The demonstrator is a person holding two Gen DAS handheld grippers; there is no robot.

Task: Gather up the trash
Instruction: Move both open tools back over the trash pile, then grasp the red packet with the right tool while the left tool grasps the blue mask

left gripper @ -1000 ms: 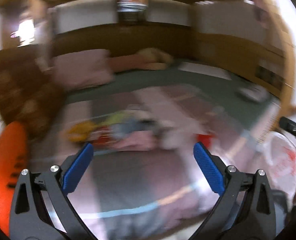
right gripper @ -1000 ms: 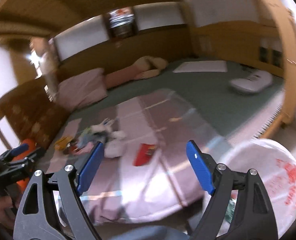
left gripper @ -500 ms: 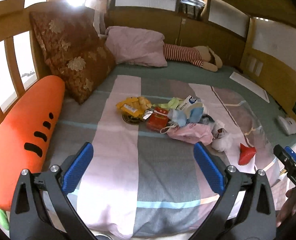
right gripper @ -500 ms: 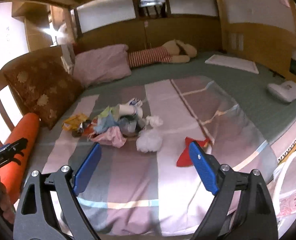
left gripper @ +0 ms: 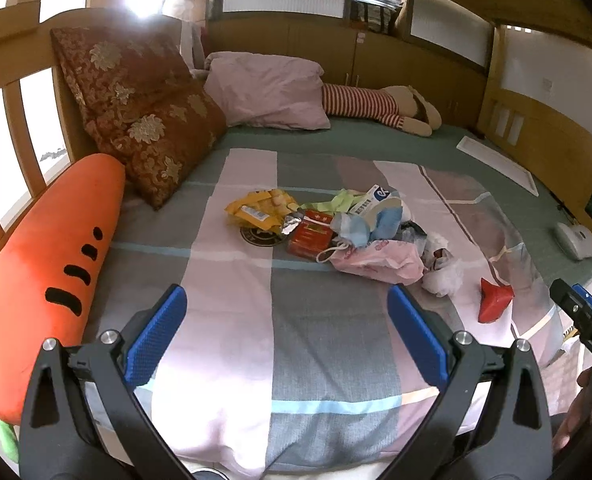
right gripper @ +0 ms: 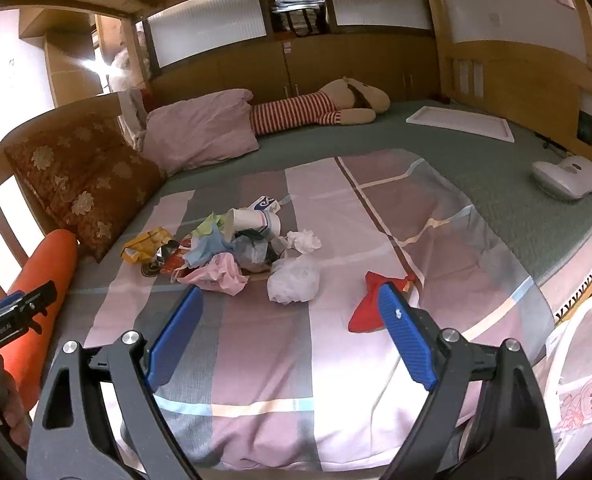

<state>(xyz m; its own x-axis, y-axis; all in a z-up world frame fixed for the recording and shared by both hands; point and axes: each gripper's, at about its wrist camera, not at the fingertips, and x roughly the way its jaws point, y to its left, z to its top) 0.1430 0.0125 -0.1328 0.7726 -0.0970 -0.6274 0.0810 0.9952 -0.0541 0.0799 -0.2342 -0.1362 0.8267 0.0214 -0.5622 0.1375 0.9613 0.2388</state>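
The left gripper (left gripper: 288, 336), black-framed with blue ribbed pads, is held released and empty at the bottom of its frame; the right gripper (right gripper: 292, 338) is likewise spread wide over bare bedding, nothing between its pads. Beyond both, a heap of mixed trash (right gripper: 232, 248), wrappers, a paper cup and crumpled plastic, lies mid-frame on the pink-and-grey checked bedspread (left gripper: 319, 344). A crumpled red wrapper (right gripper: 375, 304) lies apart, just past the right pad. No piece seems collected yet; a reach forward and a closing on one item is called for. A white mesh bin (right gripper: 575, 364) sits at lower right, off the bed's edge. Open bedspread is left around the heap.
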